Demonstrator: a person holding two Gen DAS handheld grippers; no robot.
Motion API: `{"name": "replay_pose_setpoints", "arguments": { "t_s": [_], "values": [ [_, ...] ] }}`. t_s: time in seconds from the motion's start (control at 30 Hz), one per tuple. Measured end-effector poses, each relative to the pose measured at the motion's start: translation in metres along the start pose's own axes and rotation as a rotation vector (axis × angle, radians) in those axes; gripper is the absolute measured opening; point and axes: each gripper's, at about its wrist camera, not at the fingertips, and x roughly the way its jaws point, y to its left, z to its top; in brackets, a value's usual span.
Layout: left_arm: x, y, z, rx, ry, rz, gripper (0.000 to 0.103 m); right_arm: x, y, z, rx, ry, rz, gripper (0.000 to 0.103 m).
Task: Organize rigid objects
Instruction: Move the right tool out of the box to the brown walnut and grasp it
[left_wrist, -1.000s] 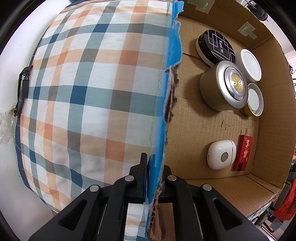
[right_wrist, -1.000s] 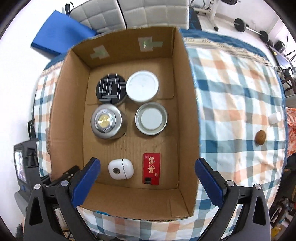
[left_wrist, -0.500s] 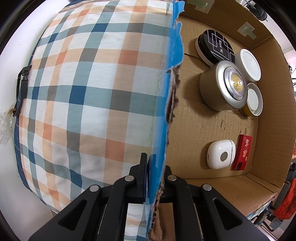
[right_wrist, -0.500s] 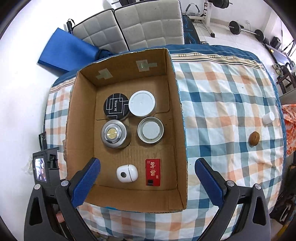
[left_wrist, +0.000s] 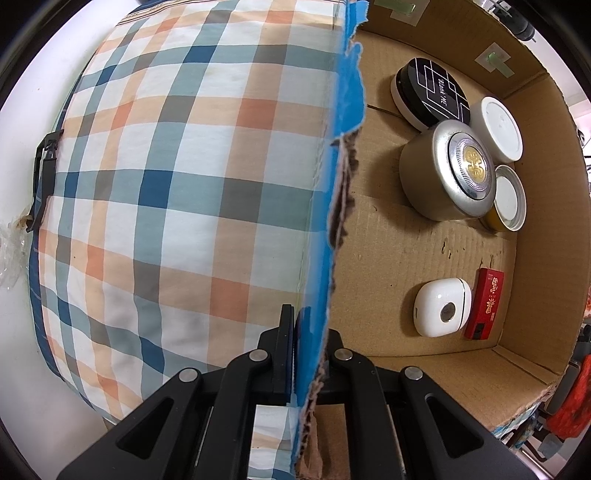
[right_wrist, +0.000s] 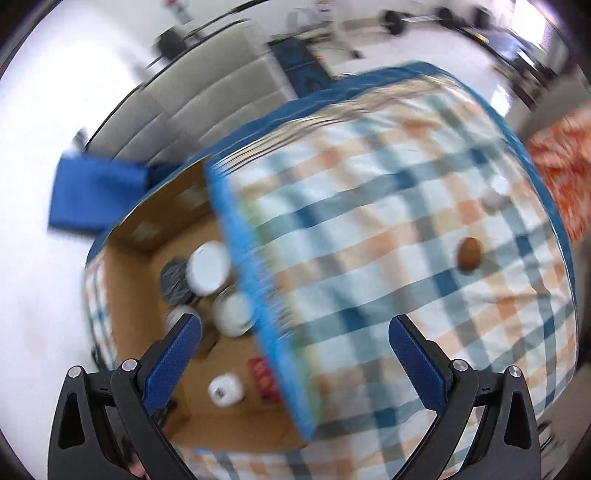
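Note:
My left gripper (left_wrist: 306, 332) is shut on the blue-taped wall of a cardboard box (left_wrist: 332, 221). Inside the box are a black round tin (left_wrist: 432, 92), a silver tin (left_wrist: 450, 170), a white lid jar (left_wrist: 498, 129), a yellow jar (left_wrist: 509, 203), a white case (left_wrist: 441, 312) and a red pack (left_wrist: 485, 302). My right gripper (right_wrist: 293, 339) is open and empty, high above the box (right_wrist: 140, 295) and checked cloth. A brown round object (right_wrist: 470, 253) and a small white cap (right_wrist: 496, 192) lie on the cloth at the right. The right wrist view is blurred.
The box sits on a table under a checked cloth (left_wrist: 166, 184). A grey sofa (right_wrist: 207, 110) and a blue mat (right_wrist: 96, 195) are behind the table. Orange fabric (right_wrist: 561, 166) lies at the right.
My right gripper has swung to the right and tilted, so the view now centres on the cloth right of the box. The left gripper still holds the box wall.

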Motion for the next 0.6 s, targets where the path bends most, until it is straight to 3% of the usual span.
{"name": "replay_pose_setpoints", "arguments": {
  "t_s": [0.23,0.3,0.37,0.43,0.5,0.6],
  "values": [
    [0.0,-0.001,0.0,-0.003,-0.001,0.005,0.004,0.052,-0.122,0.042,0.258,0.005,-0.144,0.103],
    [0.0,-0.003,0.0,-0.004,-0.002,0.009,0.004,0.069,-0.147,0.045,0.297,0.023,-0.181,0.095],
    [0.0,-0.003,0.0,-0.006,-0.003,0.007,0.004,0.085,-0.164,0.047,0.324,0.034,-0.192,0.077],
    [0.0,-0.002,0.0,-0.01,-0.002,0.004,0.004,0.103,-0.178,0.046,0.352,0.062,-0.202,0.07],
    [0.0,-0.002,-0.001,-0.01,-0.002,0.003,0.004,0.113,-0.184,0.044,0.365,0.065,-0.204,0.063],
    [-0.001,-0.001,0.0,-0.009,-0.004,0.005,0.004,0.125,-0.188,0.044,0.352,0.06,-0.215,0.043]
  ]
}}
